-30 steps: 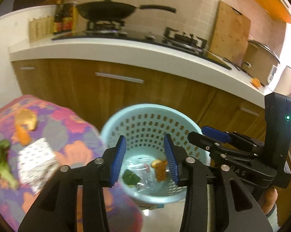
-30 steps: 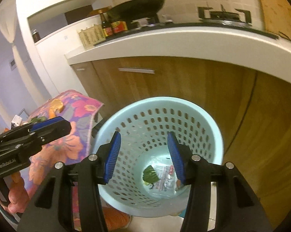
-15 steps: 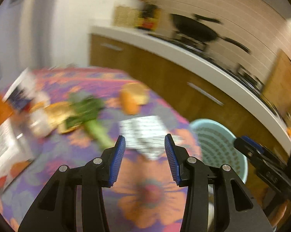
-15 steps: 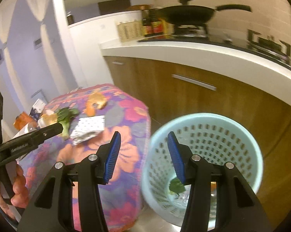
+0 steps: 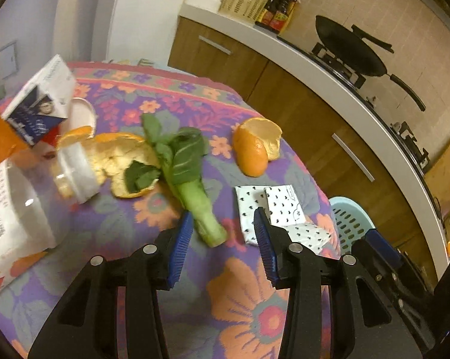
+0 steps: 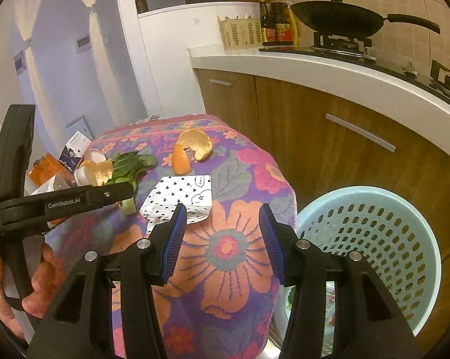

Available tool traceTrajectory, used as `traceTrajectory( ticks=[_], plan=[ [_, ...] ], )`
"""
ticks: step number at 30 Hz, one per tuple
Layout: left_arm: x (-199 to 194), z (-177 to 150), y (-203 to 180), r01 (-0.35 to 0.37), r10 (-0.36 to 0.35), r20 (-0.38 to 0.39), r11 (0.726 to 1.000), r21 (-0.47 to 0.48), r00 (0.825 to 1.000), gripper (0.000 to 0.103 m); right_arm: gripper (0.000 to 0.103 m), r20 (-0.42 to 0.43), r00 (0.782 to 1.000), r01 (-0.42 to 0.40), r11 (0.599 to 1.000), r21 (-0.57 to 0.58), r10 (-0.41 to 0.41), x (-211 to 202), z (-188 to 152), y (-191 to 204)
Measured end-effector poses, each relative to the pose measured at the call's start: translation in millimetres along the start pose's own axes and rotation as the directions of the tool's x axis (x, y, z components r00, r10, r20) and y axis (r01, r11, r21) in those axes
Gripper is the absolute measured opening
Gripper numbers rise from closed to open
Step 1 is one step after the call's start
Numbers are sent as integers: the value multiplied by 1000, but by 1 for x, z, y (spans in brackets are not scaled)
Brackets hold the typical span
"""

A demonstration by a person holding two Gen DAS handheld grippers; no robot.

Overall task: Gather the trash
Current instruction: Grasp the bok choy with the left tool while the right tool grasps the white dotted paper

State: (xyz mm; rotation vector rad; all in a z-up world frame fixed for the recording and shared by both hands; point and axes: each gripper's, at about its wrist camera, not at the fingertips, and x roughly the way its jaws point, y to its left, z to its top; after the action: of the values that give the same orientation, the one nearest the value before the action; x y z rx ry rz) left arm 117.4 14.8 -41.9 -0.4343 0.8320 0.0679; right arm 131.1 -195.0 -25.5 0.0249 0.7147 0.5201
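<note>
While both jaws stand apart and empty, the left gripper [image 5: 222, 239] hovers over the pale green bok choy stalk [image 5: 195, 206] near the floral-clothed table's edge [image 6: 284, 185]; a careless sweep may knock the spotted white paper packet [image 5: 273, 209] beside, not into, the perforated turquoise plastic basket [image 6: 374, 239]. The right gripper [image 6: 222, 239] waits.

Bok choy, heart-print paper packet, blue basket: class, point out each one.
bok choy [image 5: 195, 206], left wrist view, on its pale stalk.
heart-print paper packet [image 6: 180, 194], right wrist view, on its flat top.
blue basket [image 6: 371, 193], right wrist view, on its far rim.
</note>
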Motion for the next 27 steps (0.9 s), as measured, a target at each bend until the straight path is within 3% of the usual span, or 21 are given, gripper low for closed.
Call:
traceTrajectory(
  ticks=[8, 19, 21, 25, 27],
  plan=[
    [21, 13, -5, -76, 77, -20, 997, 29, 997, 39, 47, -5, 1000, -7, 1000, -11, 7, 6, 5, -2],
    [36, 26, 2, -105, 106, -33, 994, 41, 994, 36, 49, -27, 999, -26, 999, -31, 25, 20, 4, 4],
    [37, 25, 1, -145, 146, -12, 987, 70, 989, 24, 49, -35, 999, -34, 999, -34, 33, 22, 5, 6],
    [35, 20, 0, -157, 155, 26, 983, 96, 988, 23, 49, -73, 996, -52, 997, -50, 49, 32, 6, 13],
    [32, 20, 2, -129, 126, 34, 988, 89, 991, 19, 49, -93, 994, -54, 997, -52, 49, 39, 5, 17]
  ],
)
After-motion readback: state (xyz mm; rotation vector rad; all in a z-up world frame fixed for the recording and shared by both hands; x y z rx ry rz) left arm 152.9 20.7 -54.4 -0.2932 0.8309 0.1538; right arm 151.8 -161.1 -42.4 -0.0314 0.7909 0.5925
